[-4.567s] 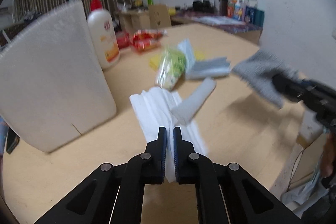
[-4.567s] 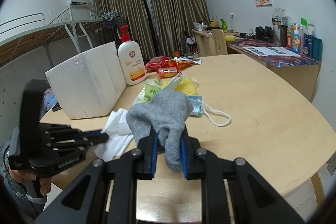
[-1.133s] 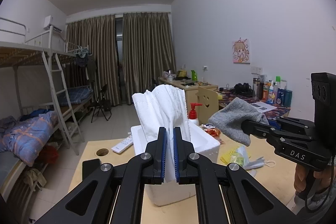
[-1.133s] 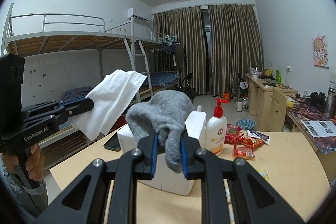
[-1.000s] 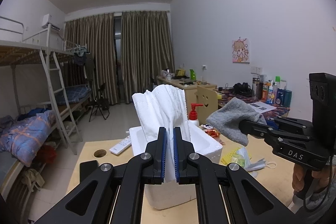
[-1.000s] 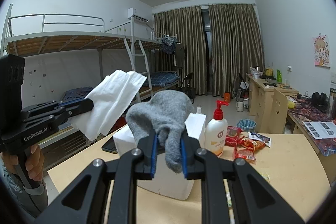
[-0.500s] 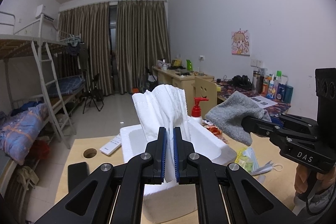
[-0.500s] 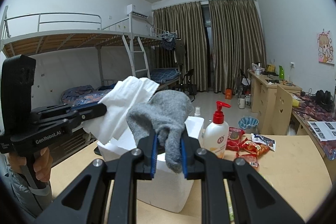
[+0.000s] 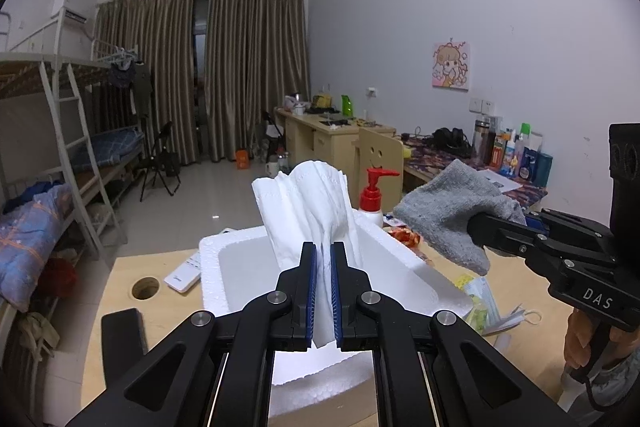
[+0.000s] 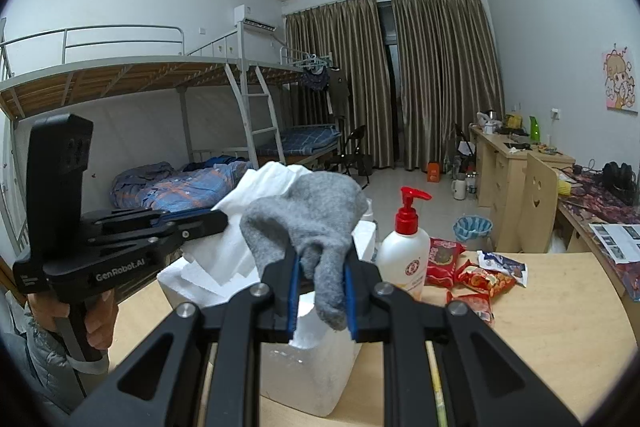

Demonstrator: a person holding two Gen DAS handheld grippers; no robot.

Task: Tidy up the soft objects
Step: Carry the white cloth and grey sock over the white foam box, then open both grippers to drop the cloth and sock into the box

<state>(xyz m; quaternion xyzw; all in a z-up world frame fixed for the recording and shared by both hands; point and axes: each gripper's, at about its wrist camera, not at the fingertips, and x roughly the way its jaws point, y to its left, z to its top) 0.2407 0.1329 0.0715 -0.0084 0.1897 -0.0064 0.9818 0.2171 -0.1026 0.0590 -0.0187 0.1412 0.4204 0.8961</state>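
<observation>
My left gripper (image 9: 323,247) holds a white tissue (image 9: 308,203) upright above the open white foam box (image 9: 400,267); its jaws are just starting to open, with the tissue still pinched between the pads. My right gripper (image 10: 320,255) is shut on a grey sock-like cloth (image 10: 308,211), which stands above the box's near wall (image 10: 304,367). In the left wrist view the right gripper (image 9: 476,227) and the grey cloth (image 9: 448,219) hang to the right of the box. In the right wrist view the left gripper (image 10: 220,221) and the tissue (image 10: 236,251) sit just left of the cloth.
A lotion bottle (image 10: 404,251) with a red pump stands behind the box, with red snack packets (image 10: 472,275) beside it. Face masks and a green packet (image 9: 480,303) lie right of the box. A remote (image 9: 184,271), a dark phone (image 9: 120,331) and a table hole (image 9: 145,287) are on the left.
The left gripper with the tissue has moved forward and slightly down over the foam box, which now looms larger. The right gripper with the grey cloth has edged closer to the box.
</observation>
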